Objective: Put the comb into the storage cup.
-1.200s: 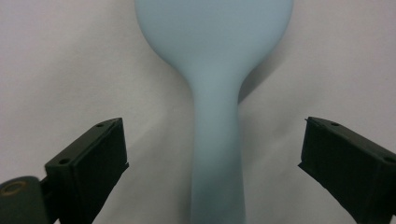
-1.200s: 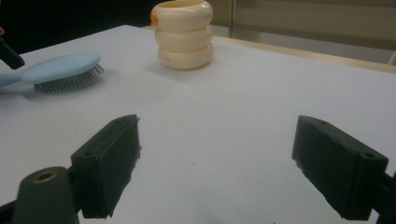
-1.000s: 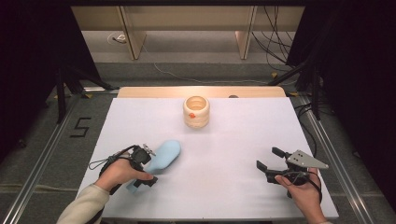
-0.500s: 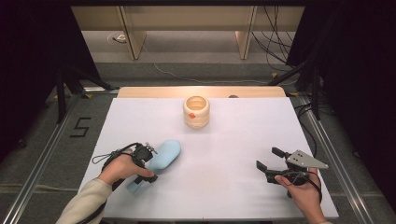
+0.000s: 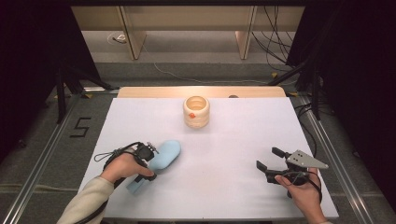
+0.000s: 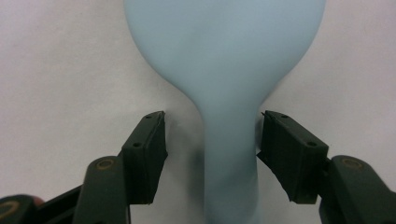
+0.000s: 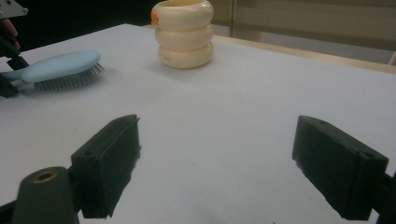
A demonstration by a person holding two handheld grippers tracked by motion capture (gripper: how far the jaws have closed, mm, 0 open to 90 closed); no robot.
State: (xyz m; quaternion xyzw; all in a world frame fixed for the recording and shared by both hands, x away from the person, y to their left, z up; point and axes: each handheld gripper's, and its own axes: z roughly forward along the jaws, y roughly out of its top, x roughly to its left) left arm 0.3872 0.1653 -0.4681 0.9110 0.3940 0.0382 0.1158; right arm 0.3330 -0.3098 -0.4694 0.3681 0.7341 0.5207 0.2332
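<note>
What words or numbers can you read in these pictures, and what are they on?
"5": a black number marked on the grey floor, left of the white table.
The cream ringed cup has a tiny reddish print low on its side, too small to read.
The blue hairbrush shows no writing.

left hand-held gripper [image 6: 210, 140] jaws closing around hairbrush [image 6: 224, 60] handle
</note>
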